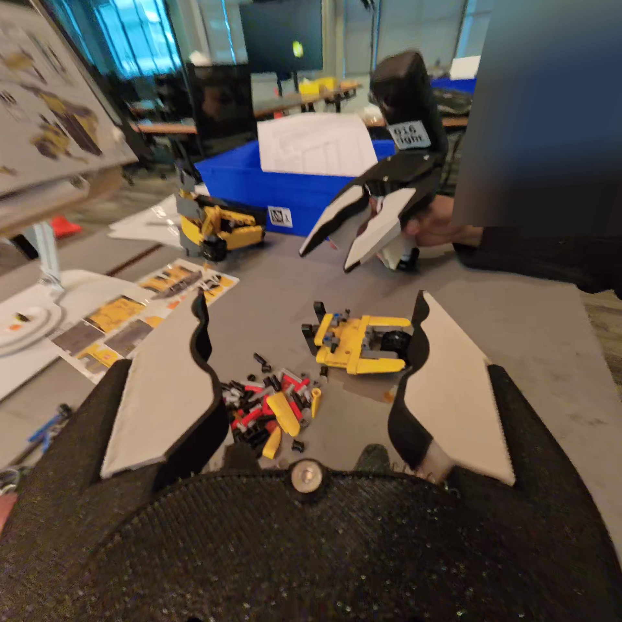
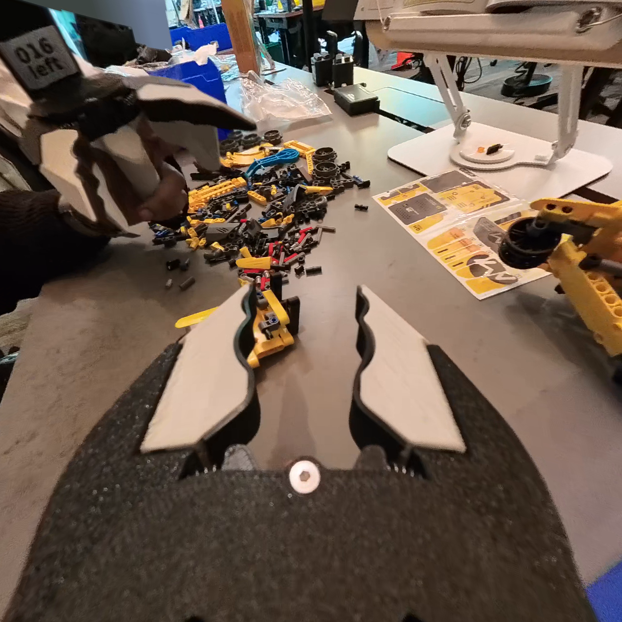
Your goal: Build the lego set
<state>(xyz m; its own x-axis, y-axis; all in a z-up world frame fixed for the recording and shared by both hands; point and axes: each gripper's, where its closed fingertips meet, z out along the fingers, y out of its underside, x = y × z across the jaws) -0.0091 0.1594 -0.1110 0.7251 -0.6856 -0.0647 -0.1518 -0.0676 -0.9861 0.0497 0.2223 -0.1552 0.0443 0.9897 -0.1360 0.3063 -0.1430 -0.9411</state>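
Observation:
My left gripper (image 1: 311, 298) is open and empty above the grey table. A pile of small red, black and yellow building pieces (image 1: 272, 409) lies between its fingers. A small yellow and black brick assembly with a wheel (image 1: 360, 340) lies just inside its right finger. My right gripper (image 2: 304, 289) is open and empty; the same assembly (image 2: 272, 323) lies against its left finger. The right gripper also shows in the left wrist view (image 1: 324, 261), open. The left gripper shows in the right wrist view (image 2: 188, 175), open over a big spread of loose pieces (image 2: 269, 202).
A larger yellow brick vehicle (image 1: 215, 225) stands by a blue bin (image 1: 252, 188) holding white paper; it shows at right (image 2: 579, 249). A sticker sheet (image 2: 464, 229) lies beside a white stand base (image 2: 498, 161). Plastic bags (image 2: 282, 97) and black boxes (image 2: 356, 97) lie beyond.

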